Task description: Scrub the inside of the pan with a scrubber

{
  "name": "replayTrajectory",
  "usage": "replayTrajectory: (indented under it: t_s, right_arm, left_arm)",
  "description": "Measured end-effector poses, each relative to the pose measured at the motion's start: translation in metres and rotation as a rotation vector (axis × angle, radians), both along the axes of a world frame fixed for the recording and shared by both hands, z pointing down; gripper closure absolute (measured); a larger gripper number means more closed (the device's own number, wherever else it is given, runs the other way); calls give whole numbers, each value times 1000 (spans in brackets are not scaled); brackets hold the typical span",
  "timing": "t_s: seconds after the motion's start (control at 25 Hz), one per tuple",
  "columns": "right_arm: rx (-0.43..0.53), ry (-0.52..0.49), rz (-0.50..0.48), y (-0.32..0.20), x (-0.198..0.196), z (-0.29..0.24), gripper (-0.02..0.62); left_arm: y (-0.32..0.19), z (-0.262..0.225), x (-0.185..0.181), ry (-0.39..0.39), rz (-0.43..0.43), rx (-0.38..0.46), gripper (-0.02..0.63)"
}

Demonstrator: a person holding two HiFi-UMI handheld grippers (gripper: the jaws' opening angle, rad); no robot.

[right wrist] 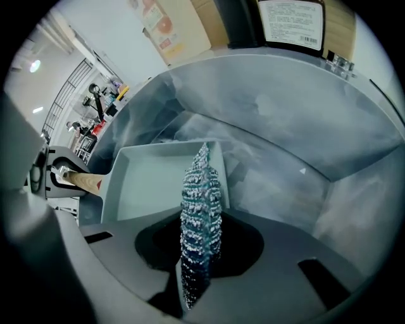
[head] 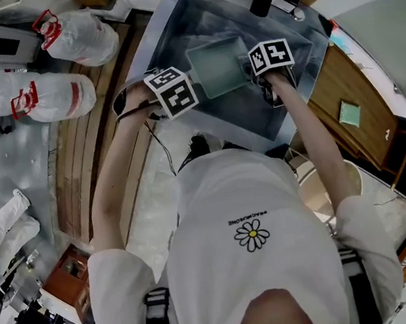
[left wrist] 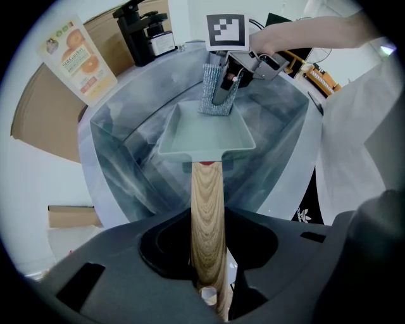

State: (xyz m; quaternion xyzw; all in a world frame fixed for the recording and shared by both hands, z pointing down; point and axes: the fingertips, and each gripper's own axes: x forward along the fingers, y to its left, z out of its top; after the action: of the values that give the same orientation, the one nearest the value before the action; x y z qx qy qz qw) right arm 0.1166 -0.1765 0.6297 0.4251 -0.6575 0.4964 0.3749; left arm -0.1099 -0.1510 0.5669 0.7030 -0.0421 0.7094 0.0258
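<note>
A square pale-green pan [head: 217, 66] with a wooden handle [left wrist: 207, 209] sits low in the steel sink [head: 171, 22]. My left gripper [left wrist: 207, 278] is shut on the handle and points straight down. It appears under its marker cube in the head view [head: 174, 91]. My right gripper [right wrist: 199, 253] is shut on a glittery teal scrubber [right wrist: 201, 209] that stands on edge. From the left gripper view, the scrubber [left wrist: 218, 95] hangs at the far rim of the pan [left wrist: 205, 130], under the right gripper [left wrist: 243, 68]. I cannot tell whether the scrubber touches the pan. The pan's inside [right wrist: 158, 180] looks bare.
An orange-print carton [left wrist: 79, 57] and a black appliance [left wrist: 145, 31] stand on the counter behind the sink. A dark labelled bottle [right wrist: 291, 22] is at the sink's edge. White plastic bags [head: 77, 33] lie left, and a wooden cabinet [head: 359, 116] stands to the right.
</note>
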Motion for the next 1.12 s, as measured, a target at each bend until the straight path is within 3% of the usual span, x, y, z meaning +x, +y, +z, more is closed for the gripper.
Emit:
replayTrajectory:
  t_s: [0.52,0.88,1.12]
  right_arm:
    - [-44,-66,-39,16,-28,-5,535]
    - [-78,-202,-18,23,-62,-20,535]
    - [-79,-263,-53,24,-96,-33,535]
  left_arm:
    - [0,-1,0,-10,18,14,472]
    - [1,-1,0,-7,23,31,472]
    - [0,-1,1,-2,28,39,473]
